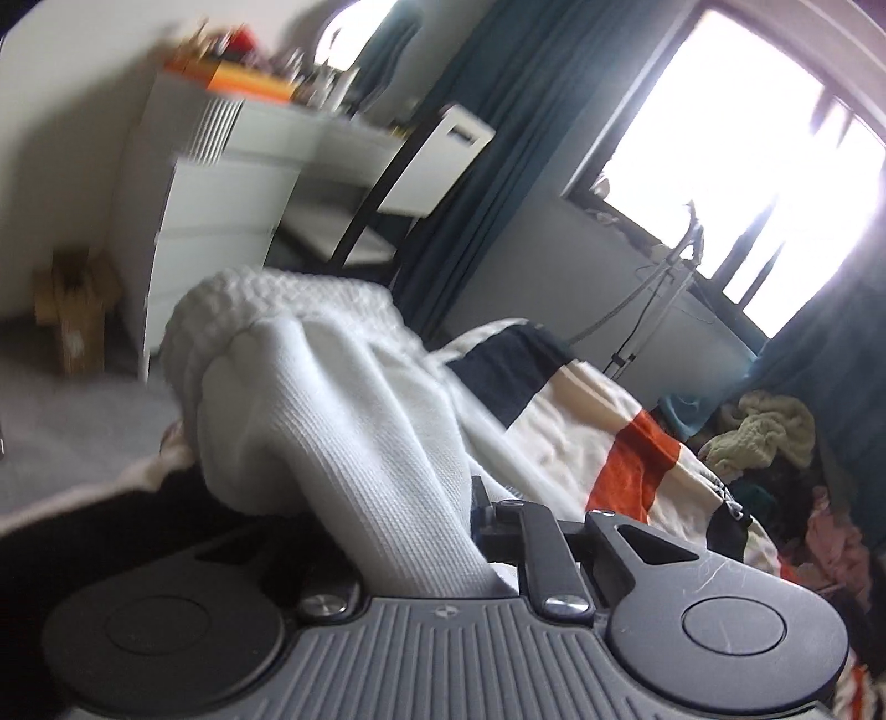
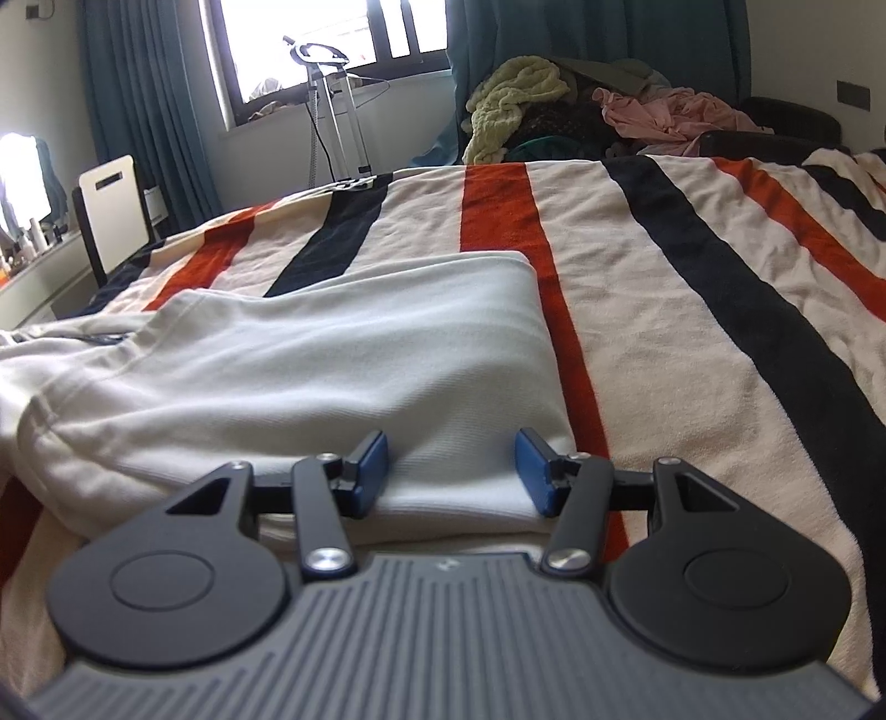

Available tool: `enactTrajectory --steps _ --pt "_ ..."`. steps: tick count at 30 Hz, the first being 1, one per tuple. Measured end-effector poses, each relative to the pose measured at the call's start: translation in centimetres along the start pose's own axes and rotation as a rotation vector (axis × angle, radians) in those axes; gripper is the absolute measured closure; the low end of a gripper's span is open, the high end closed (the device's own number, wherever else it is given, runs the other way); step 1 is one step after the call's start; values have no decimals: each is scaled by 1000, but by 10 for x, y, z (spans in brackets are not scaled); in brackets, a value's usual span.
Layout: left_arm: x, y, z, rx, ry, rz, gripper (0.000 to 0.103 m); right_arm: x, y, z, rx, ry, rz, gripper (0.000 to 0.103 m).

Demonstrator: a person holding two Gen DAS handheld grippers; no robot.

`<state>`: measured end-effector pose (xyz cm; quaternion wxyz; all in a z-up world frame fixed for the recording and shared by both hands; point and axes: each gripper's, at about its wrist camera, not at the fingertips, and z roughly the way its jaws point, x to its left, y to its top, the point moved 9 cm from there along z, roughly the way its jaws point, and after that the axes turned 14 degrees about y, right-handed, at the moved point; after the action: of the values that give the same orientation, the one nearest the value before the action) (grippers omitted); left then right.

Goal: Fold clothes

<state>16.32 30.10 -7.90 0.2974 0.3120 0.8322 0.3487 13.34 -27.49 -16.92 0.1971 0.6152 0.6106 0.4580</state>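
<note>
A striped blanket point(image 2: 692, 310) is spread over the bed. At its far edge a heap of clothes point(image 2: 581, 111) is piled. Teal curtains point(image 2: 138, 111), a white chair point(image 2: 113, 205) and white drawers point(image 1: 221, 210) are seen beyond.

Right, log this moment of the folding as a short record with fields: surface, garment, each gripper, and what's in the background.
surface: striped blanket in cream, orange and dark bands, spread over a bed
garment: white sweater, partly lying flat on the blanket
left gripper: jaws shut on a lifted part of the sweater, ribbed cuff hanging ahead
right gripper: jaws open, low over the sweater's near edge, holding nothing
background: clothes pile at the far end of the bed, window with teal curtains, white drawers
</note>
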Motion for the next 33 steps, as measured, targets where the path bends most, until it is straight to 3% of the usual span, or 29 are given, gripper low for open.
enactTrajectory --steps 4,9,13,16,19,22,26,28,31,33 --pt "-42 8 -45 -168 -8 107 89 -4 4 -3 -19 17 41 49" --pt "-132 -5 -107 -379 -60 239 89 -21 14 -15 -92 -2 137 49" --pt "-218 -39 -156 -492 -150 325 90 -56 21 -34 -178 -72 294 49" --pt "-274 -87 -195 -544 -224 402 90 -86 21 -49 -229 -133 407 48" --pt "-320 -147 -213 -551 -286 477 90 -109 20 -60 -273 -172 485 48" --pt "-353 -224 -208 -515 -329 618 90 -123 18 -66 -304 -183 532 48" --pt "-363 -331 -170 -286 -339 860 88 -129 14 -63 -310 -162 568 48" --pt "-356 -358 -150 -200 -356 923 83 -131 11 -62 -309 -140 595 48" --pt "-356 -365 -157 -249 -386 1006 76 -134 10 -62 -333 -103 638 48" --pt "-354 -361 -163 -230 -422 1025 51 -136 9 -63 -354 -74 675 48"
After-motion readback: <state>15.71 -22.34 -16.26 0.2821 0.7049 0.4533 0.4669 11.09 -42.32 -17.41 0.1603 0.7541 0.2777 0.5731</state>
